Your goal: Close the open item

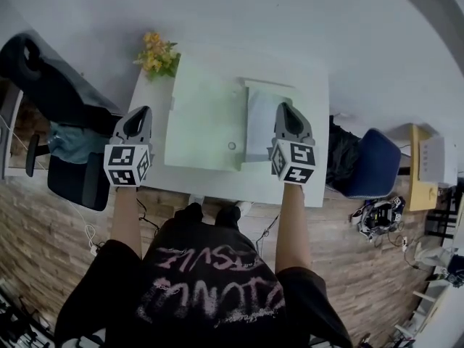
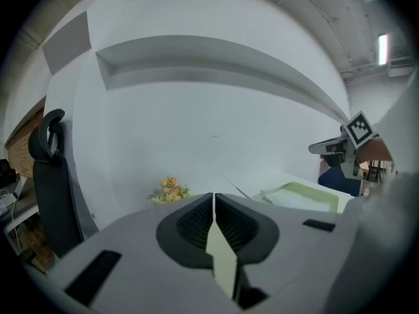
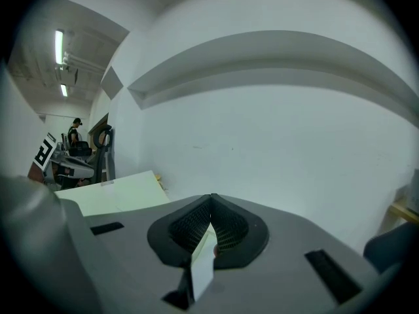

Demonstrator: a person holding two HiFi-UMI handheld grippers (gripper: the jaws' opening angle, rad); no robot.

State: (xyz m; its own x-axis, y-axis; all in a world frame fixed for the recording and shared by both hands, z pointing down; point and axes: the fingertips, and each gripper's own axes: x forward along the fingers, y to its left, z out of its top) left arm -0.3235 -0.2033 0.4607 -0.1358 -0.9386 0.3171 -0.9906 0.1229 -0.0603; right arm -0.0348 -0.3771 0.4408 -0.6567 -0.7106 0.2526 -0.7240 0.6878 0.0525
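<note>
Above white table (image 1: pixel 315 107), L hand-held gripper (image 1: pixel 140 113), R hand-held gripper (image 1: pixel 285 108): both closed.

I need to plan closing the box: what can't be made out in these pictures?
- Head view: the box's inside, too small and pale; the right gripper covers its right side.
- Left gripper view: its near side, behind the left gripper's body.
- Right gripper view: all but one pale panel, behind that gripper.

Cut off, covered, or too small to tell
The black chair (image 1: pixel 51 85) runs off the left edge; the right gripper (image 1: pixel 285 107) covers part of the open box (image 1: pixel 210 122); floor clutter (image 1: pixel 377 216) beside the blue chair (image 1: pixel 373 169) is too small to name
</note>
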